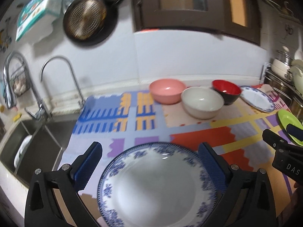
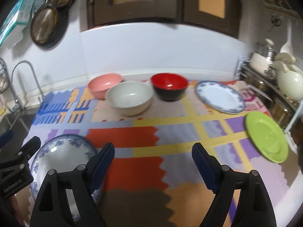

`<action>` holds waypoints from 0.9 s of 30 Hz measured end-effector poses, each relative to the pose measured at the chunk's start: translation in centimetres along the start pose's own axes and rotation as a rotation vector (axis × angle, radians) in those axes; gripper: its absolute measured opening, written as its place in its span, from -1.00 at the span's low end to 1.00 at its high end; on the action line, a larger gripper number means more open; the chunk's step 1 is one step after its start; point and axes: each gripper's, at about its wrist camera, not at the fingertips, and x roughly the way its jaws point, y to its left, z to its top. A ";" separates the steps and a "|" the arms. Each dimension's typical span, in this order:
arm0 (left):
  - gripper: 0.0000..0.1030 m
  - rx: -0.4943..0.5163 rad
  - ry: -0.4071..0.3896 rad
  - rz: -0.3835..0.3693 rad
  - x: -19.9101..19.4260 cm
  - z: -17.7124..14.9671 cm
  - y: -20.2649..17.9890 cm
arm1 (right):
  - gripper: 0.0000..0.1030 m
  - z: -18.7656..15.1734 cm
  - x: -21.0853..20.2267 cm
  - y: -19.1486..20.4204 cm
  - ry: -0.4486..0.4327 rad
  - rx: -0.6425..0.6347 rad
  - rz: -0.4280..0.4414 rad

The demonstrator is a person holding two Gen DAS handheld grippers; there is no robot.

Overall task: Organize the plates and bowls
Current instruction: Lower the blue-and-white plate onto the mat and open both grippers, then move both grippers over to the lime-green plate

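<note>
A blue-patterned white plate (image 1: 157,185) lies on the colourful mat below my left gripper (image 1: 151,160), whose jaws stand wide open above it without touching. The same plate (image 2: 60,162) shows at the lower left of the right wrist view. My right gripper (image 2: 153,162) is open over bare mat, nothing between its pads. At the back stand a pink bowl (image 2: 105,87), a white bowl (image 2: 129,100) and a red-and-black bowl (image 2: 169,89). A second blue-rimmed plate (image 2: 220,96) and a green plate (image 2: 267,138) lie to the right.
A sink (image 1: 28,147) with two taps (image 1: 62,79) lies left of the mat. A rack with pots and crockery (image 2: 274,79) stands at the right edge. Pans (image 1: 85,19) hang on the wall; dark cabinets (image 2: 151,1) hang above.
</note>
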 end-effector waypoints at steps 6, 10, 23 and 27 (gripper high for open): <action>1.00 0.037 -0.027 -0.076 -0.8 1.2 -3.8 | 0.64 0.1 -1.9 -3.8 -0.046 0.031 -0.071; 1.00 0.066 -0.048 -0.123 -1.4 1.9 -6.8 | 0.64 0.1 -3.3 -6.7 -0.071 0.060 -0.123; 1.00 0.141 -0.115 -0.256 -3.3 4.6 -16.2 | 0.64 0.0 -6.2 -16.3 -0.132 0.163 -0.275; 1.00 0.163 -0.121 -0.286 -3.2 5.2 -18.9 | 0.64 -0.1 -6.8 -18.8 -0.142 0.186 -0.311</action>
